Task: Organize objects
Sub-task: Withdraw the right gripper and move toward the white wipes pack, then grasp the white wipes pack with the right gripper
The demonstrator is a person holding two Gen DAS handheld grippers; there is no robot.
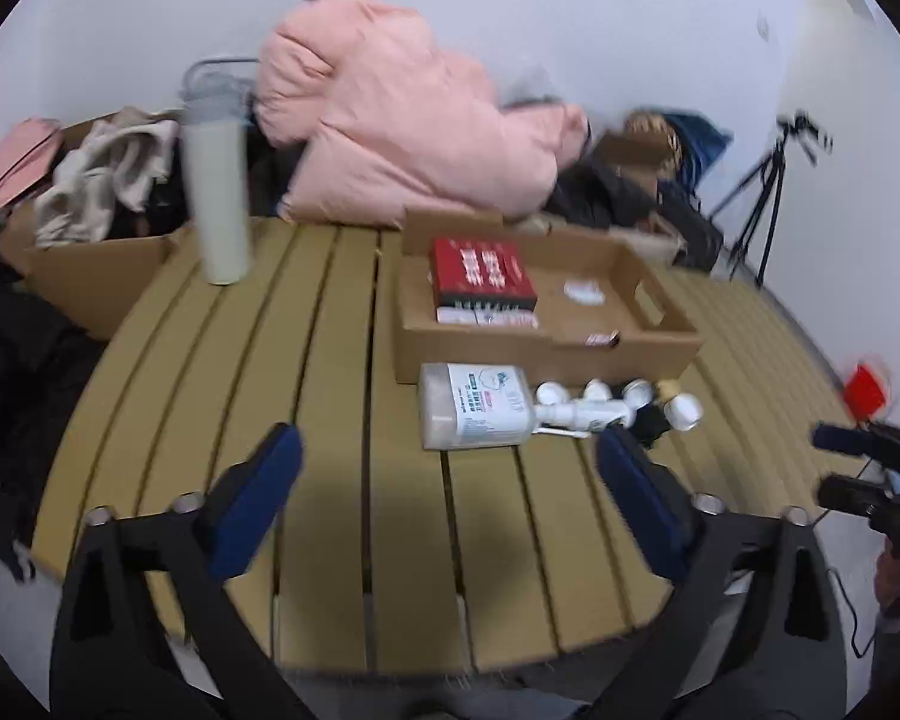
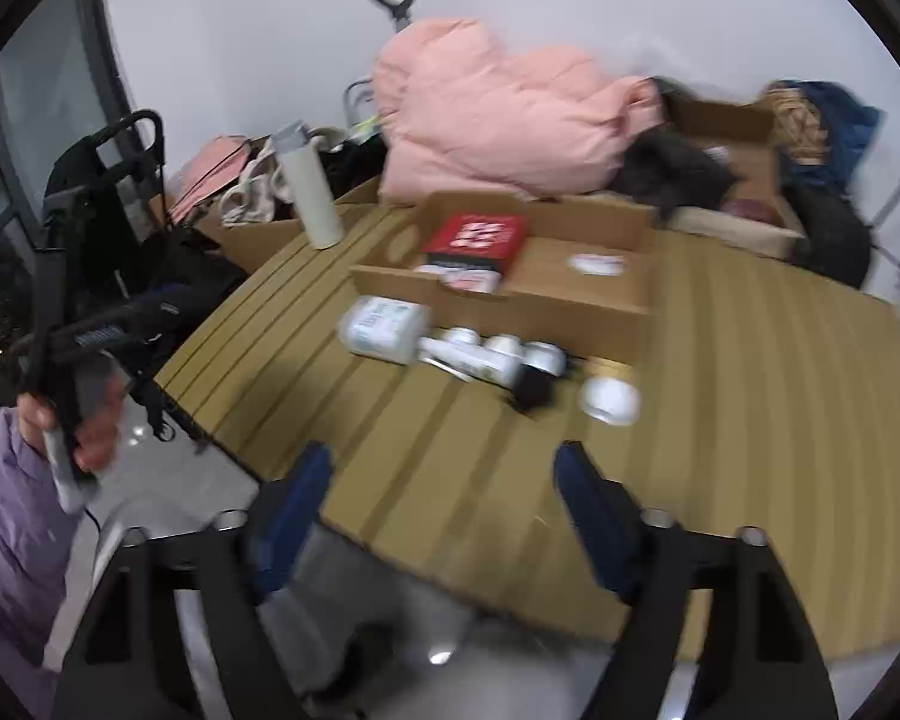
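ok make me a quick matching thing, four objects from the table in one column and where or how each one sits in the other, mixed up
Things:
1. red box
2. pump bottle
3. white tumbler
4. pink jacket

Places or states:
a. lying on its side in front of the tray
b. heaped behind the table
c. inside the cardboard tray
d. standing upright near the table's far left edge

Pairs: 1-c, 2-a, 3-d, 4-b
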